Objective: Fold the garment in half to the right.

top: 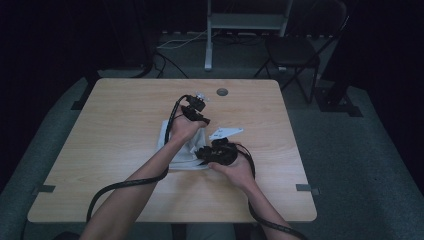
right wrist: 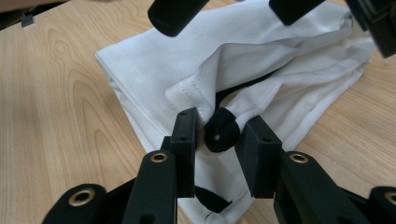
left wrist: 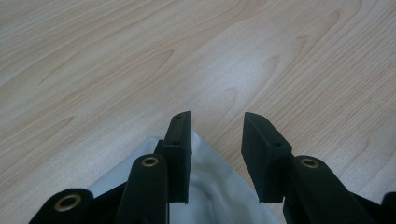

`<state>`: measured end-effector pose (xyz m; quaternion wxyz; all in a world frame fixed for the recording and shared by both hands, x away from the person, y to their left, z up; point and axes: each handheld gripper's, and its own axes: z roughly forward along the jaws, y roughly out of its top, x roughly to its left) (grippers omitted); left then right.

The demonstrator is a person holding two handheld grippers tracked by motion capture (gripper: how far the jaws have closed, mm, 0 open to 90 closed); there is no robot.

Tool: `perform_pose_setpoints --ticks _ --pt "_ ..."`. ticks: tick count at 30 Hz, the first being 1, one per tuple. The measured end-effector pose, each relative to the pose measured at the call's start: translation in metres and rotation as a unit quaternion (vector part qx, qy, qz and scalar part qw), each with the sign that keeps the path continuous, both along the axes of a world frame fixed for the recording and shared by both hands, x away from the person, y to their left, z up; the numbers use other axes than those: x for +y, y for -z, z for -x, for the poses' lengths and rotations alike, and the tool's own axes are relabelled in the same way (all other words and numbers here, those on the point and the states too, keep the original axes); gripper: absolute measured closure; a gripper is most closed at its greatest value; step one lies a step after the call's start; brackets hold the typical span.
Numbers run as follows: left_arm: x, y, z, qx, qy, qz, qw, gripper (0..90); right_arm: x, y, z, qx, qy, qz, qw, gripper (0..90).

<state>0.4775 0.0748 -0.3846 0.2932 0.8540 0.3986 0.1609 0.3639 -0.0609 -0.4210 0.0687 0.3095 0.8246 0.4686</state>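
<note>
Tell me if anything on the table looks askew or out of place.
The white cloth lies rumpled rather than flat, one hemmed corner turned up with a black strap end poking out between the right gripper jaws. Nothing looks spilled or damaged.

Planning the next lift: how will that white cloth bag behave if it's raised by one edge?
The white cloth bag would probably droop: it already lies in soft folds. It looks light, being thin fabric. The black strap between the right claw's jaws looks rolled, so it might slip out.
</note>
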Motion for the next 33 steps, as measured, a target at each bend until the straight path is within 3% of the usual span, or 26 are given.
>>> perform_pose_setpoints --ticks 9,13,19,22,27,33 --pt "0.002 -0.006 0.0 -0.006 -0.004 0.003 1.0 58.3 -0.005 0.002 0.001 0.014 0.001 0.017 0.9998 65.0" --pt "0.007 -0.008 -0.001 -0.007 -0.011 -0.008 0.9999 55.9 -0.011 0.005 0.0 0.017 0.005 0.025 0.9995 58.8" --pt "0.02 -0.012 -0.003 -0.017 -0.03 -0.012 0.9993 53.7 -0.021 0.0 -0.002 0.018 0.029 0.014 0.9993 48.6" --pt "0.026 -0.014 -0.004 -0.028 -0.04 -0.03 0.9984 53.2 -0.024 -0.006 -0.004 0.012 0.037 0.002 0.9992 46.8" --pt "0.033 -0.01 -0.006 -0.029 -0.05 -0.051 0.997 53.0 -0.016 -0.014 -0.003 0.003 0.037 -0.006 0.9993 45.1" --pt "0.031 -0.002 -0.007 -0.03 -0.05 -0.059 0.9966 52.5 -0.007 -0.007 -0.005 0.009 0.039 0.002 0.9992 44.7"
